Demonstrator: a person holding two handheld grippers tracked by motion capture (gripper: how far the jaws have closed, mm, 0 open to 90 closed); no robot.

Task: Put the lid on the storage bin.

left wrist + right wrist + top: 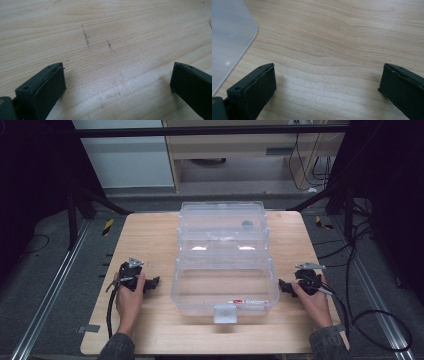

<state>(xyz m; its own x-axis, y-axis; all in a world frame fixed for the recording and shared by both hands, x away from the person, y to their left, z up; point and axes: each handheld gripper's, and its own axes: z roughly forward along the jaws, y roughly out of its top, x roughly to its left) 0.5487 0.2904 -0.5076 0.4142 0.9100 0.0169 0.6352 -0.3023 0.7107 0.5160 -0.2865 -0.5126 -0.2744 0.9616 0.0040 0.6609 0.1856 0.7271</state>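
Flanking clear box [224, 265], hand-held grippers spread, contents indistinct

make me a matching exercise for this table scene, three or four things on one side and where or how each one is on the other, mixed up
Things:
1. clear plastic box
2. left gripper
3. right gripper
4. white latch

Places or states:
A. on the box's near edge, facing the person
B. middle of the wooden table, transparent
C. open, resting on the table at the left of the box in the high view
D. open, resting on the table at the right of the box in the high view

Pairs: 1-B, 2-C, 3-D, 4-A
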